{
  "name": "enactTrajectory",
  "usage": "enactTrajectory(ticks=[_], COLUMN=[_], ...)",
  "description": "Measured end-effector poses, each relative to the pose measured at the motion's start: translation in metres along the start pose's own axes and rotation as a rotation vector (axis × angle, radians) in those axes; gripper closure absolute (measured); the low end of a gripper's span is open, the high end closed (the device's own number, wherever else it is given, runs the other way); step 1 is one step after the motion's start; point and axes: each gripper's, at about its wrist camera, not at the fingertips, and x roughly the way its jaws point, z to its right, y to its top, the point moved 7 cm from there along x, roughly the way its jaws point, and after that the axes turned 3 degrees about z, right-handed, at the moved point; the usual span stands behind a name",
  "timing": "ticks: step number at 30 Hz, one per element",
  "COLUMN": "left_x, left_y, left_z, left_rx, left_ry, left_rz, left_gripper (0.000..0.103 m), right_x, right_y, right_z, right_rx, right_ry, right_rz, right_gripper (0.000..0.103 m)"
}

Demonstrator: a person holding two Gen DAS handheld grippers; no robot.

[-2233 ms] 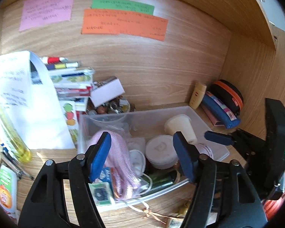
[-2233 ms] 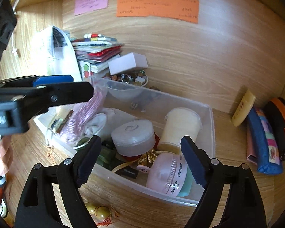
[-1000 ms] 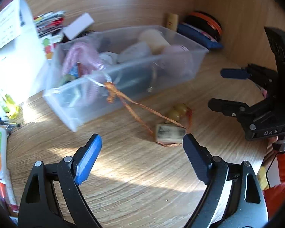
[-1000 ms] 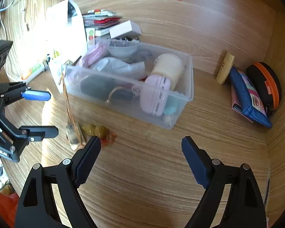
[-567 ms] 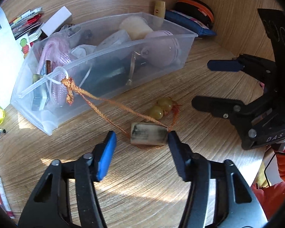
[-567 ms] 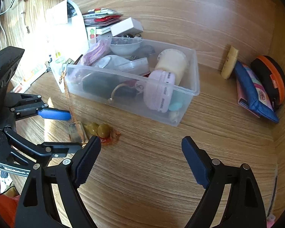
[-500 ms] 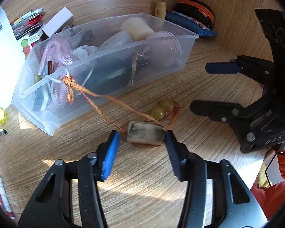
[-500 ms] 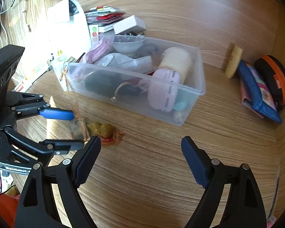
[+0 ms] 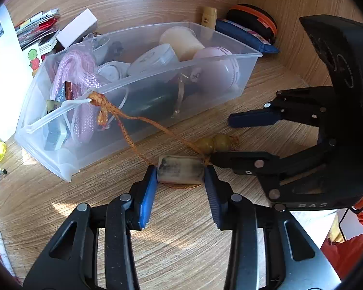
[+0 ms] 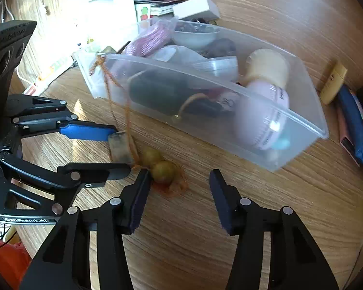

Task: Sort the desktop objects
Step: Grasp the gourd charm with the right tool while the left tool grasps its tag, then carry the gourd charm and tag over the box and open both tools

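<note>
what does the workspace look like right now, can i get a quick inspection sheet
surface: wooden desk, sunlit.
job's things: stone block on an orange cord with two beads; cord knotted at the clear bin rim.
clutter: bin full of jars and pink rope; books, pouches behind.
grippers: left hand-held gripper shut on the block; right hand-held gripper open beside the beads.
cables: white cable at far left.
surroundings: wood panel walls, sticky notes.
</note>
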Motion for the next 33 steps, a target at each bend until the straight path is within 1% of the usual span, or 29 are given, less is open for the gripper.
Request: enactTrajectory(ticks=[3, 7, 12, 16, 22, 24, 28, 33], left_x=[-0.001, -0.001, -0.006, -0.008, -0.023, -0.026, -0.034, -0.051], left_y=[0.001, 0.001, 0.004, 0.008, 0.015, 0.017, 0.023, 0.034], left_z=[-0.003, -0.007, -0.008, -0.008, -0.011, -0.014, -0.02, -0.028], left_rx=[-0.032, -0.065, -0.088, -0.083, -0.088, -0.098, -0.122, -0.135], left_ry=[-0.026, -0.018, -0.019, 0.001, -0.006, -0.006, -0.014, -0.012], left_rz=[0.006, 0.014, 0.041, 0.057, 0.11, 0.121, 0.142, 0.194], left_gripper=[0.064, 0.064, 0.064, 0.064, 0.064, 0.064, 0.064, 0.064], right_x=[0.003, 0.005, 0.004, -0.007, -0.024, -0.029, -0.039, -0.052], right_y=[0.003, 0.006, 0.008, 0.01, 0.015, 0.016, 0.026, 0.038], right_z=[-0.006, -0.013, -0.011, -0.007, -0.003, 0.0, 0.009, 0.017], right_rx=[-0.011, -0.026, 0.022, 0.058, 0.079, 0.081, 0.102, 0.112], right_ry=[0.019, 0.03, 0.038, 0.037, 0.034, 0.021, 0.019, 0.0], right_rz=[0.002, 0.01, 0.025, 0.057, 0.103, 0.116, 0.146, 0.187], right_gripper=[0.07, 0.084, 0.084, 0.084, 0.084, 0.084, 0.084, 0.084])
